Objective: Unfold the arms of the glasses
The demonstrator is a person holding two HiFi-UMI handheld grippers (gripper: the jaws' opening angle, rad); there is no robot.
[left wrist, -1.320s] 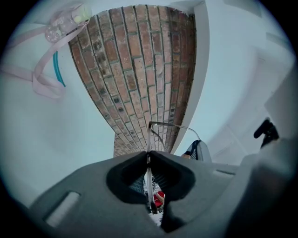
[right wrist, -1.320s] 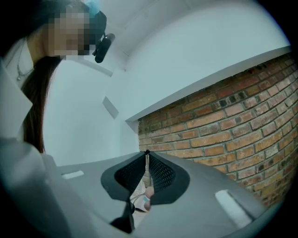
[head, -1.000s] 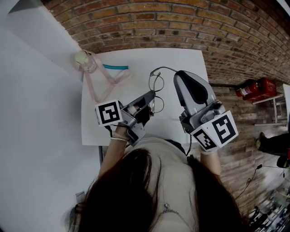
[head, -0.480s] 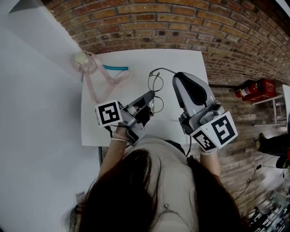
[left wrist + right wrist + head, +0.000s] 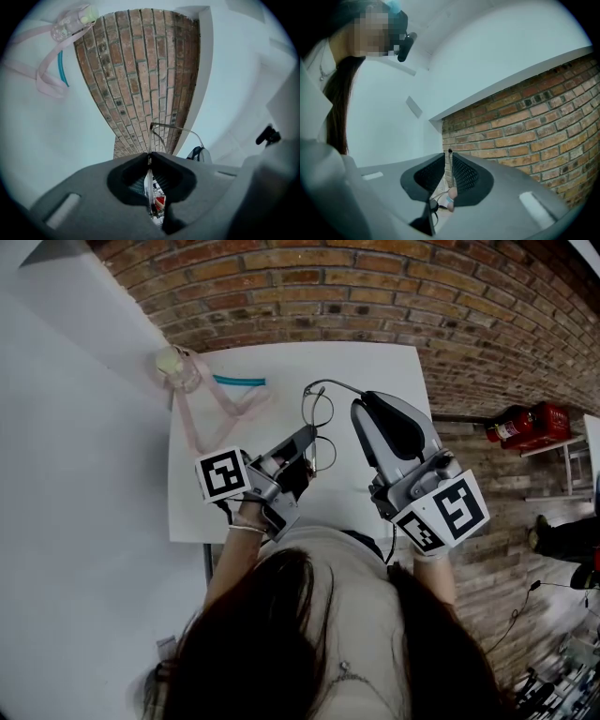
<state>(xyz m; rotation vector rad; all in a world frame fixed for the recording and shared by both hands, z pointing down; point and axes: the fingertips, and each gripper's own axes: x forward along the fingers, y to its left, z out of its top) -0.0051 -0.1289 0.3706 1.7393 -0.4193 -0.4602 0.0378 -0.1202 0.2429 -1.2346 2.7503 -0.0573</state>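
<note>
Thin wire-rimmed glasses [image 5: 320, 412] hang above the white table [image 5: 384, 362] between both grippers. My left gripper [image 5: 306, 441] is shut on the frame by the nearer lens. In the left gripper view the wire rim [image 5: 149, 140] runs up out of the closed jaws, and one arm [image 5: 176, 128] curves off to the right. My right gripper [image 5: 359, 405] is shut on that arm beside the far lens. The arm's dark end [image 5: 449, 154] pokes up between the closed jaws in the right gripper view.
At the table's far left lie a pink strap [image 5: 211, 413] with a small clear bottle [image 5: 176, 365] and a teal piece [image 5: 239, 379]. The floor is brick. A red fire extinguisher [image 5: 525, 423] lies right of the table. A white wall runs along the left.
The right gripper and the glasses have drifted slightly left, the arm swinging a little with them. The left gripper has barely moved.
</note>
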